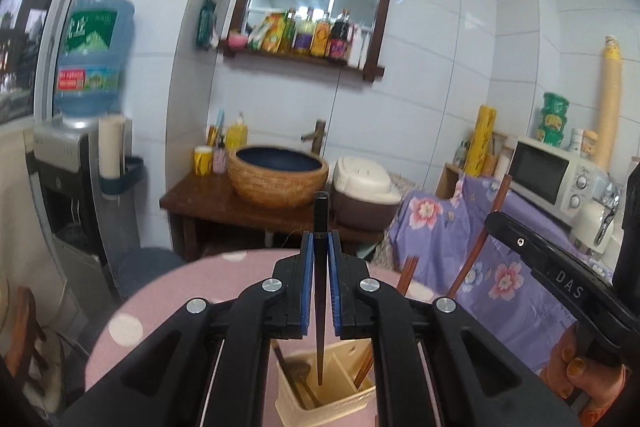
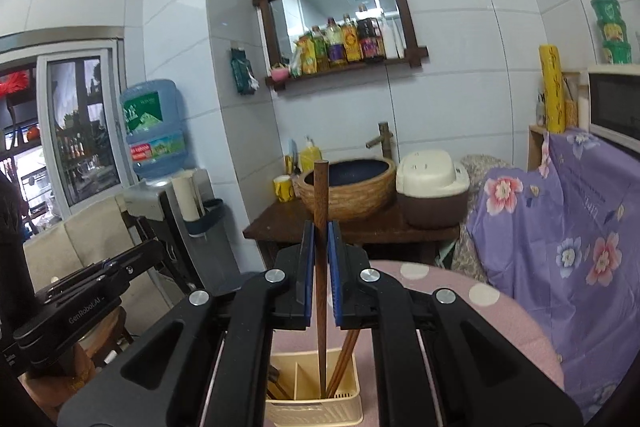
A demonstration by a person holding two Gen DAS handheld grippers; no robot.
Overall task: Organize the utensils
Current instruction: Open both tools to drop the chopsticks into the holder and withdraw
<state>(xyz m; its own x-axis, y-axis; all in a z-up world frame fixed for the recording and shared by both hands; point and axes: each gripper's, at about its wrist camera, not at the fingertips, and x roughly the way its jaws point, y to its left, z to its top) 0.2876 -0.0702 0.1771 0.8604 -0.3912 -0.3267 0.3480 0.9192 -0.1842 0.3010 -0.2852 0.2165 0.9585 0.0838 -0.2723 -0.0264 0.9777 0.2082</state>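
My left gripper [image 1: 320, 239] is shut on a dark chopstick [image 1: 321, 215] held upright, thin tip down over the middle of a cream utensil holder [image 1: 292, 401]. The holder stands on a pink dotted table [image 1: 168, 299]; a spoon lies in its left slot and brown chopsticks [image 1: 364, 367] in its right slot. My right gripper [image 2: 320, 227] is shut on a brown chopstick [image 2: 321, 187], also upright, lower end at the holder's [image 2: 312, 411] right slot beside other chopsticks [image 2: 344, 359]. Whether either tip is inside the holder I cannot tell. Each view shows the other gripper's black body [image 1: 560, 279] [image 2: 80, 303] alongside.
Behind the table [image 2: 500, 315] stands a wooden washstand with a woven basin [image 1: 276, 179] and a rice cooker [image 1: 364, 191]. A purple floral cloth [image 1: 500, 267] covers furniture at the right under a microwave [image 1: 548, 175]. A water dispenser [image 1: 80, 179] stands at the left.
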